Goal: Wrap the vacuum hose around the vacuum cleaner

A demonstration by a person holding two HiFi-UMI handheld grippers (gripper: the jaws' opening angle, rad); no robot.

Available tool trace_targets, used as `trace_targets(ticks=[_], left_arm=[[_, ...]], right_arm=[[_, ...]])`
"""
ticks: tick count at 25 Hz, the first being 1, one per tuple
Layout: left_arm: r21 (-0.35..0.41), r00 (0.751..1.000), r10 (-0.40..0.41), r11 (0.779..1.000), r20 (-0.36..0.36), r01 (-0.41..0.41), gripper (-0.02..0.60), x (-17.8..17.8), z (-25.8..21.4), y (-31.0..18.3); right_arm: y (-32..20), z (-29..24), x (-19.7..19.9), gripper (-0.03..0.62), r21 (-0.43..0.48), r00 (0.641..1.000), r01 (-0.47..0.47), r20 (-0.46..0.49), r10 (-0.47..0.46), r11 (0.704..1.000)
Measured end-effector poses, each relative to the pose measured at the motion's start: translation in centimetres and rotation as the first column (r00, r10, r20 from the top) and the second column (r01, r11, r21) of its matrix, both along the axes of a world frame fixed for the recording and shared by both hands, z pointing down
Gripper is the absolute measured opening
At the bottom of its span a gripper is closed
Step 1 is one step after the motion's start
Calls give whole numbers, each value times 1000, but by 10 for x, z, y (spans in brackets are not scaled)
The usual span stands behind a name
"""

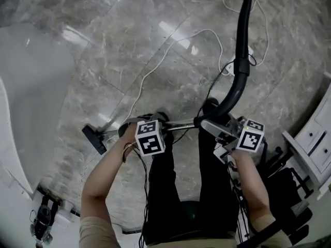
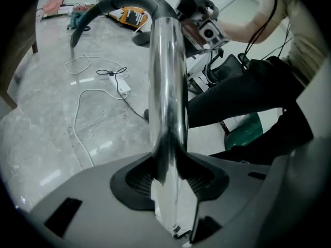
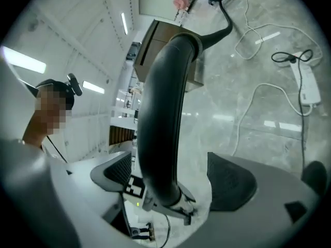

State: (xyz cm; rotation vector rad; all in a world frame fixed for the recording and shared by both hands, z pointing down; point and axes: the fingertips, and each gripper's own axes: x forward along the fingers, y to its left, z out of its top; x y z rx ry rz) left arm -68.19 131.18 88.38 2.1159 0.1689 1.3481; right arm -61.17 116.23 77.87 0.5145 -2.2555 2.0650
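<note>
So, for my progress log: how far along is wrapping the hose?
Done: nothing. The hose trails away across the floor, not wrapped. In hand: the left gripper is clamped on the metal wand, and the right gripper is open around the curved handle. Left: all the winding.

From the head view the hose (image 1: 242, 40) runs off the top edge. The metal tube (image 1: 182, 123) disappears behind the marker cube of the left tongs (image 1: 150, 137), whose jaws are hidden there. A white drawer unit (image 1: 316, 138) is cut by the right edge. At the floor's far edge, an orange thing (image 2: 132, 15) is too small to identify.
</note>
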Motion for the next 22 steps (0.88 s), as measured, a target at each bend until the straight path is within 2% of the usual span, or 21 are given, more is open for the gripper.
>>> trace_targets(ticks=[3, 4, 6, 8, 10, 11, 12, 13, 14, 19, 22], left_arm=[[34, 1000, -1, 999, -4, 1, 169, 13, -20, 1], [38, 1000, -12, 999, -6, 12, 169, 17, -25, -1], [46, 999, -38, 998, -17, 39, 169, 25, -33, -6], [81, 999, -39, 996, -20, 40, 169, 32, -40, -11], [110, 1000, -13, 994, 4, 12, 169, 35, -48, -10], [99, 1000, 1, 995, 15, -2, 201, 36, -55, -7], [77, 1000, 9, 997, 22, -11, 267, 37, -63, -5], [58, 1000, 10, 998, 24, -12, 366, 37, -73, -3], [56, 1000, 4, 998, 21, -5, 427, 37, -83, -5], [115, 995, -60, 991, -83, 70, 433, 60, -132, -28], [133, 993, -78, 987, -86, 89, 433, 86, -155, -38]], right_arm=[[-27, -34, -9, 426, 49, 989, -105, 106, 99, 993], [-33, -44, -9, 351, 65, 984, -138, 122, 129, 988], [-41, -55, -3, 104, 129, 984, -167, 83, 157, 977], [-46, -64, 6, 91, 172, 983, -182, 37, 179, 968], [-49, -72, 12, 91, 177, 977, -211, 24, 210, 961], [-50, -78, 14, 91, 178, 976, -218, 24, 217, 960], [-50, -84, 15, 91, 183, 976, -217, 25, 216, 959], [-49, -91, 15, 91, 192, 977, -212, 27, 211, 958], [-49, -99, 14, 91, 203, 979, -205, 29, 203, 957], [-38, -152, 1, 91, 272, 989, -148, 38, 143, 951], [-37, -191, 2, 91, 305, 991, -134, 21, 133, 943]])
